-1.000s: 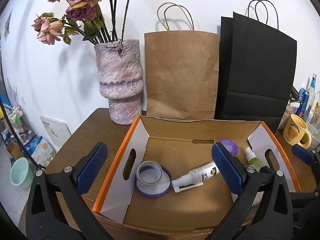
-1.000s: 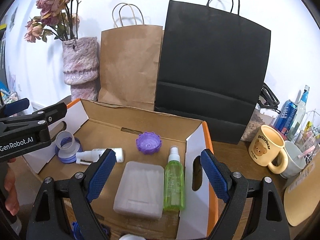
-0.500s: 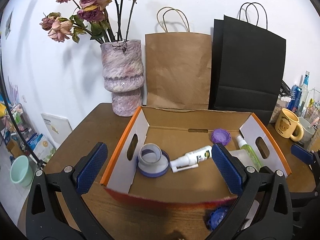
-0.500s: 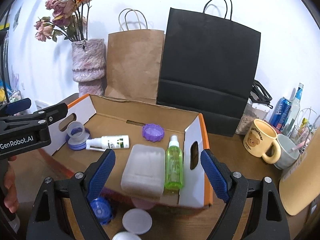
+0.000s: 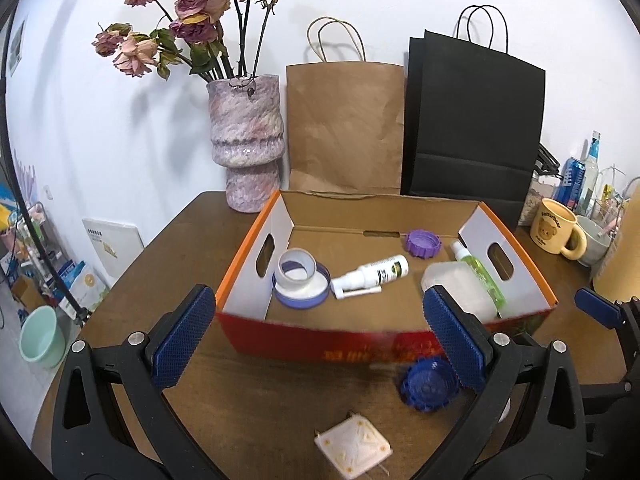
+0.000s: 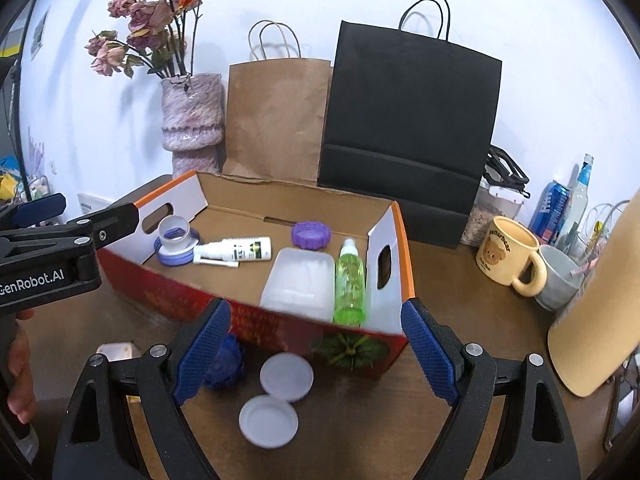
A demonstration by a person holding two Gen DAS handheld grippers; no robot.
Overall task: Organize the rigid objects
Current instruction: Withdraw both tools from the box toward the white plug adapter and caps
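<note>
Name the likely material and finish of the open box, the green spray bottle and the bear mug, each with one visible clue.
Open box: corrugated cardboard, matte brown inside, with a ragged rim. Green spray bottle: probably clear tinted plastic, since light glows through it. Bear mug: probably glazed ceramic, with thick walls and a smooth soft sheen.

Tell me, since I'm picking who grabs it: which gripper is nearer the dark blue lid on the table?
Left. The dark blue lid lies beside the left gripper's right finger; the right gripper has it by its left finger, slightly farther.
</note>
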